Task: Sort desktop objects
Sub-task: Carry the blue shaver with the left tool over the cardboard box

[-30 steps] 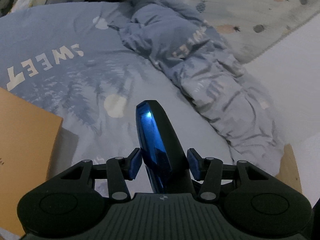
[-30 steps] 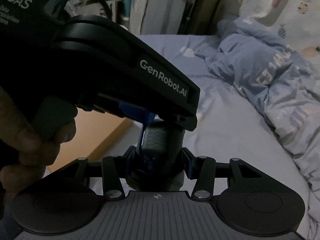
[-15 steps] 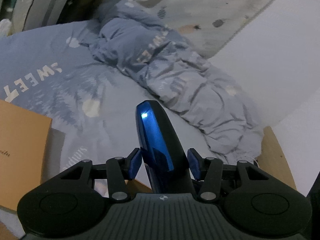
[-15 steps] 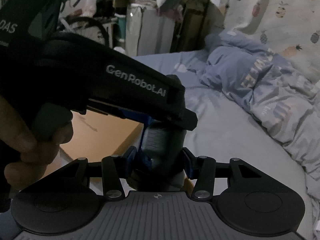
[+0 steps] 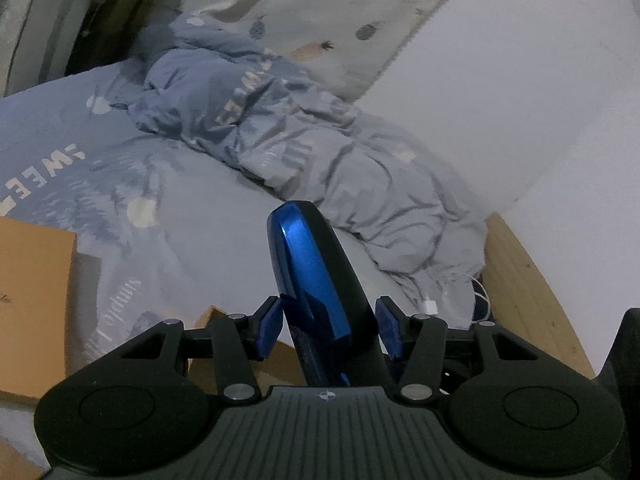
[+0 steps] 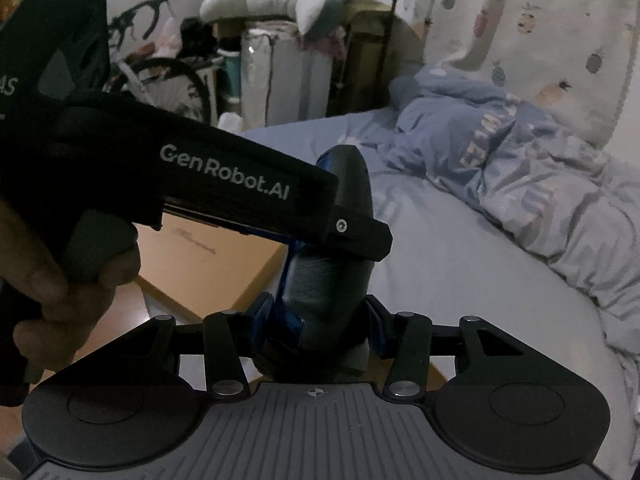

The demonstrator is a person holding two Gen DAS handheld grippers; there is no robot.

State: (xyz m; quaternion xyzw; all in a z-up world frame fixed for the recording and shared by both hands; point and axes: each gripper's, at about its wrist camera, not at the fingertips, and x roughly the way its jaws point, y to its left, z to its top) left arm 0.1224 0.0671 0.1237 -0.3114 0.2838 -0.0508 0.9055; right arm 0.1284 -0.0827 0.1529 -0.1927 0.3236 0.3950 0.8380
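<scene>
- Swinging up and to the right over the last second, the left wrist view now has the box [image 5: 32,300] low at the left edge. The bed [image 5: 208,208] and the crumpled duvet [image 5: 320,152] fill the middle, and more of the wooden bed frame [image 5: 528,280] and the white wall shows at right.
- The left tongs [image 5: 330,328] are narrowed onto a blue-and-black device [image 5: 308,264]. Both blue pads lie against its flanks near the lower end, and the gap has not altered across the three instants.
- The device stands upright between the pads, raised in the air above the bed and touching no surface.
- In the right wrist view the left hand [image 6: 48,292] grips the left tool's handle, and that tool crosses the device at mid-height. The device's rounded top now shows above it, where a second ago it was hidden.
- The right tongs [image 6: 318,320] are closed on the same device lower down, near its base, and their spacing is likewise unchanged.
- This view has also tilted upward, and a plush toy [image 6: 276,4] on stacked furniture has come into sight at the back.
- Interpretation: both tools and the device have moved as one body, so this is probably a two-handed carry or a handover not yet completed. No destination for the sorting is visible.
</scene>
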